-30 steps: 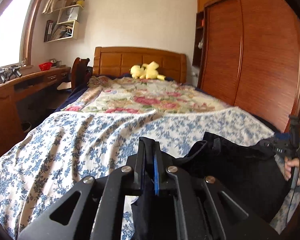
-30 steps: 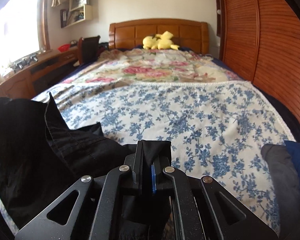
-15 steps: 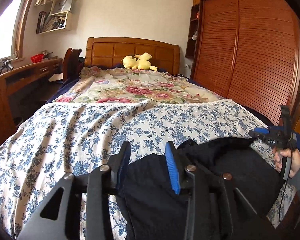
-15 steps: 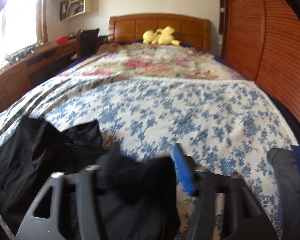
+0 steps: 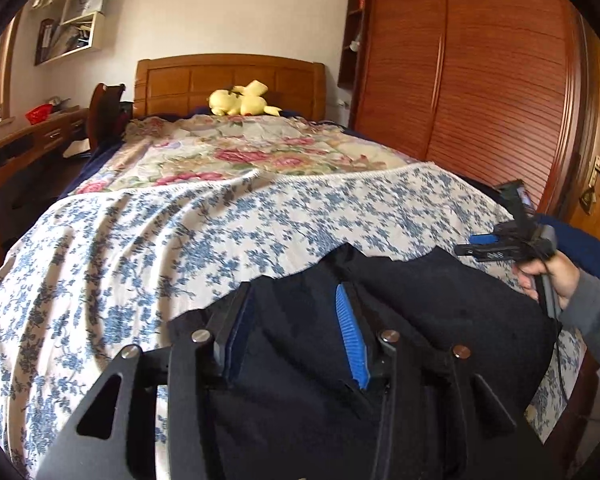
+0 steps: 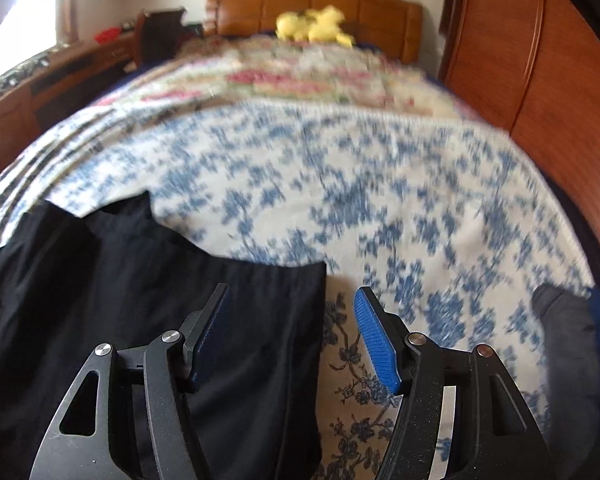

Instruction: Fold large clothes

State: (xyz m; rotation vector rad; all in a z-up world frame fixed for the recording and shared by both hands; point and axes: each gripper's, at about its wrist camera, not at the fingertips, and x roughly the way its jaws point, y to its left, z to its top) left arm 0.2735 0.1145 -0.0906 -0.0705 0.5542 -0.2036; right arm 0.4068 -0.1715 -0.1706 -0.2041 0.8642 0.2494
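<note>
Both grippers — left (image 5: 296, 328), right (image 6: 292, 336) — just opened over black garment (image 6: 100, 300).

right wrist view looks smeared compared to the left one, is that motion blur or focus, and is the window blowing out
Right wrist view: likely motion blur, since the blue floral bedspread and yellow plush toy are streaked while the right gripper, fixed to the camera, stays crisp; the window is blown out white. Left wrist view: sharp throughout, evenly lit, with fisheye bending of the wardrobe doors.
</note>
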